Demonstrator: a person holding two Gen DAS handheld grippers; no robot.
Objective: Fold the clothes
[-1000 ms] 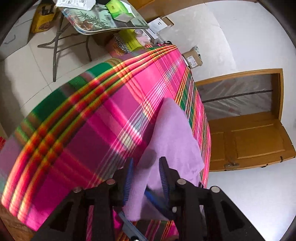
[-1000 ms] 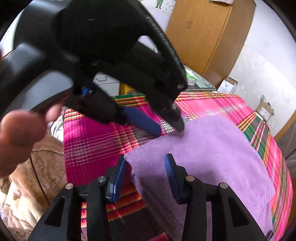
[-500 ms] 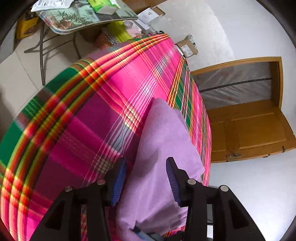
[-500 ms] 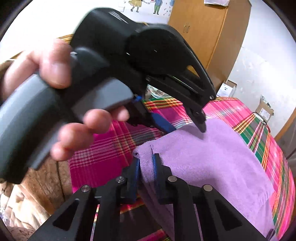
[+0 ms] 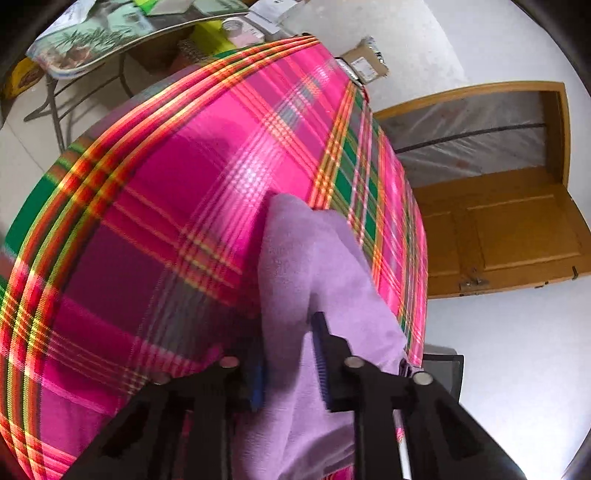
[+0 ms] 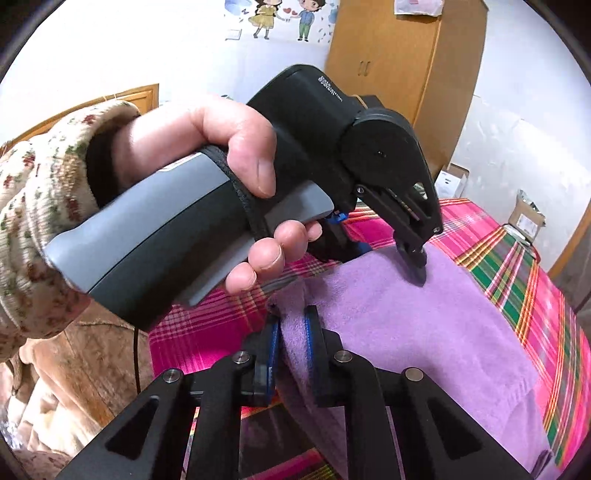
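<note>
From the left wrist view, the purple cloth (image 5: 314,266) lies on the plaid tablecloth (image 5: 177,221), toward the edge of it nearest the wooden door (image 5: 517,240); the cloth runs from a rounded far end back toward the camera and passes up between the fingers of the left gripper (image 5: 288,365); the jaws stand part open, with purple fabric filling the gap between them, and I cannot tell from this view whether the pads press it; beyond the far end of the tablecloth stand a side table (image 5: 122,33) with clutter on it and a cardboard box (image 5: 365,64) against the wall.

From the right wrist view, the right gripper (image 6: 291,336) has its jaws drawn nearly together on a raised corner of the purple cloth (image 6: 406,325); the corner stands up between the blue pads, pinched; the rest of the cloth spreads flat over the tablecloth (image 6: 517,273) away from the gripper; above that corner a hand (image 6: 207,158) in a knitted flowered sleeve (image 6: 44,206) grips the handle of the left gripper (image 6: 415,258), whose black finger tips come down onto the cloth's far edge; whether those tips clamp the fabric is hidden here; behind the tablecloth stands a wooden wardrobe (image 6: 402,62), and the cardboard box (image 6: 526,218) sits beside the table's far corner.
</note>
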